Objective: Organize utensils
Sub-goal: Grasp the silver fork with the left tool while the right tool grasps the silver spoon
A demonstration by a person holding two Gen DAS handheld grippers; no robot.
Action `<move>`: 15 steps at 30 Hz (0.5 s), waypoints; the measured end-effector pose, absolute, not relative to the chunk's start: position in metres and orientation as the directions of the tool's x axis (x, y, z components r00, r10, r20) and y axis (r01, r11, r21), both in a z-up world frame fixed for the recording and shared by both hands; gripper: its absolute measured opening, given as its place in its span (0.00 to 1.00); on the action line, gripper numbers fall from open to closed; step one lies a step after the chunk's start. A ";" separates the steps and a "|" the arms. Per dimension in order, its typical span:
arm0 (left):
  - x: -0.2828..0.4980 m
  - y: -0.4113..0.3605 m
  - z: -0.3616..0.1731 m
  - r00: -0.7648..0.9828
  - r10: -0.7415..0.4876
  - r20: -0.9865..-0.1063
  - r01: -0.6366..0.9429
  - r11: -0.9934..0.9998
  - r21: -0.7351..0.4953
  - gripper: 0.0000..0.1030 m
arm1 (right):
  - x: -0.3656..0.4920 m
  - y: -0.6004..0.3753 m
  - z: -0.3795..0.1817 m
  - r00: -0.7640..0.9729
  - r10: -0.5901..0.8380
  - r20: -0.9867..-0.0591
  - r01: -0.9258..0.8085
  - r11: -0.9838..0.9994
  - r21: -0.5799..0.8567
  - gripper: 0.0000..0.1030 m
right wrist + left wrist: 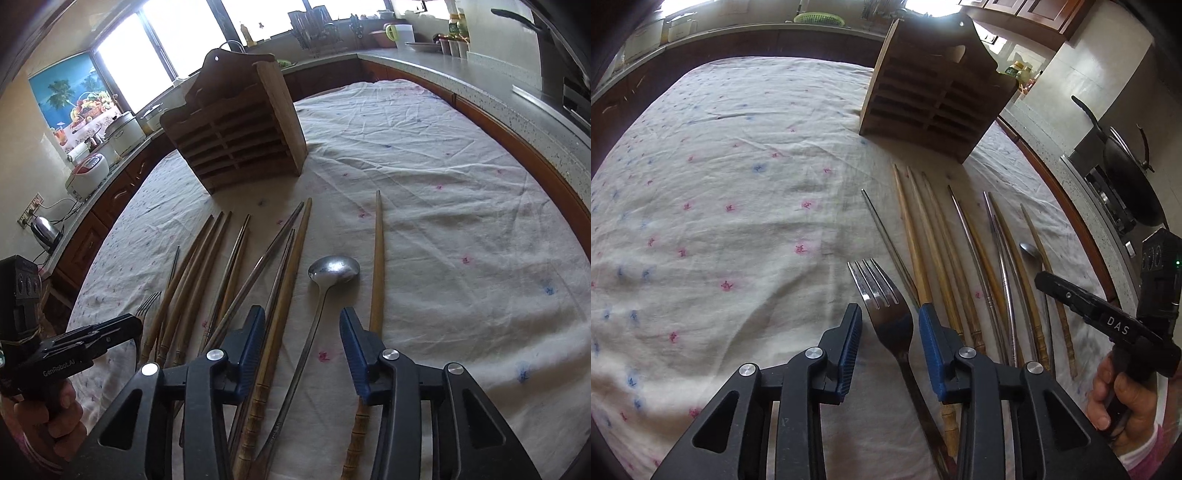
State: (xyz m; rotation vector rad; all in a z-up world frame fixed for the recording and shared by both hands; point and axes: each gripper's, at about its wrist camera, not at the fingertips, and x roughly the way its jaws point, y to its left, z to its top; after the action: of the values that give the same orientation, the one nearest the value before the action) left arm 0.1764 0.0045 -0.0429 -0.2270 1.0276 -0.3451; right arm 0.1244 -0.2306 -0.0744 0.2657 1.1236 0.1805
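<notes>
Your left gripper (890, 317) stands partly open astride the fork (886, 306), pads on either side of its head and clear of the metal. Your right gripper (303, 325) does likewise over the spoon (334, 269), whose handle runs between the parted fingers (a wooden chopstick (377, 258) lies just outside its right finger). The wooden utensil holder (240, 125) stands ahead of both tools, beyond the chopstick tips, on the flowered cloth (720, 184)

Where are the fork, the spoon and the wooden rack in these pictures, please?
fork (882, 295): left wrist view, on the base of its tines.
spoon (335, 269): right wrist view, in the middle of its bowl.
wooden rack (240, 144): right wrist view, on its slotted front.
</notes>
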 end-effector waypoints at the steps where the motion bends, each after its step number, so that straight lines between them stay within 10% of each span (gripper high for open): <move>1: 0.179 0.004 -0.044 0.468 -0.386 -0.795 0.177 0.922 -0.343 0.31 | 0.127 -0.232 -0.078 0.416 0.278 -0.866 -0.005 0.953 0.303 0.39; 15: 0.186 0.004 -0.046 0.477 -0.432 -0.766 0.192 0.901 -0.388 0.19 | 0.141 -0.239 -0.079 0.426 0.318 -0.847 0.003 0.936 0.352 0.02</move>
State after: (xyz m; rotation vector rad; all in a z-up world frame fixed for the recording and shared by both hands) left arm 0.1858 0.0038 -0.0458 -0.2642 1.0055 -0.3865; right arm 0.1413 -0.2387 -0.0787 0.3222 1.1184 0.2009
